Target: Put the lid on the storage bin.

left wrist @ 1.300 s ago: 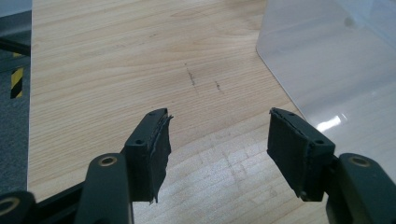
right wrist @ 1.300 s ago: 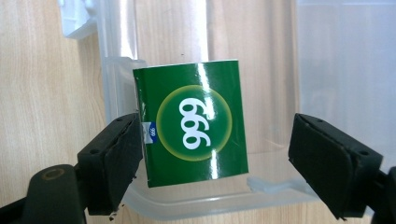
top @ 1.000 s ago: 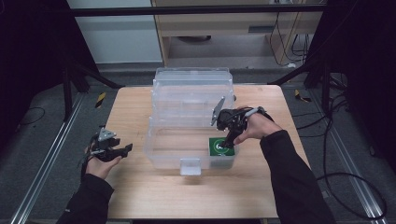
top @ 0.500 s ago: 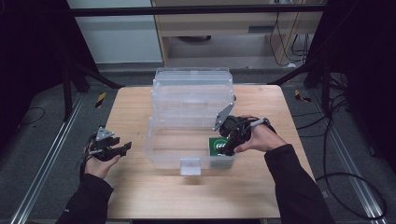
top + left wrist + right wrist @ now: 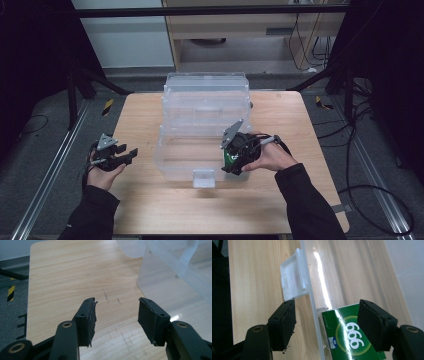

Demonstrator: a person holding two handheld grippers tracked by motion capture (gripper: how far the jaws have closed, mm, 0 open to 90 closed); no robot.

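A green box marked "999" (image 5: 348, 336) stands inside the clear plastic bin (image 5: 200, 125), against its front wall near the right corner (image 5: 228, 157). My right gripper (image 5: 329, 322) is open and straddles that wall: one jaw is outside over the table, the other past the box. Its jaws have been closing a little, and the pads stand clear of both. From above, the right gripper (image 5: 234, 167) points down at the box. Near the table's left edge, my left gripper (image 5: 131, 151) is open with nothing between its jaws (image 5: 116, 315), which have just been closing.
The bin's lid (image 5: 207, 85) stands open at the back. A white latch (image 5: 203, 178) sticks out from the front wall (image 5: 293, 281). The wooden table (image 5: 145, 115) has bare room to the bin's left and in front. Cables lie on the floor to the right.
My right hand has moved left and down, bringing its jaws over the green box and the bin's front wall. The left hand has stayed put, its jaws slightly narrower.
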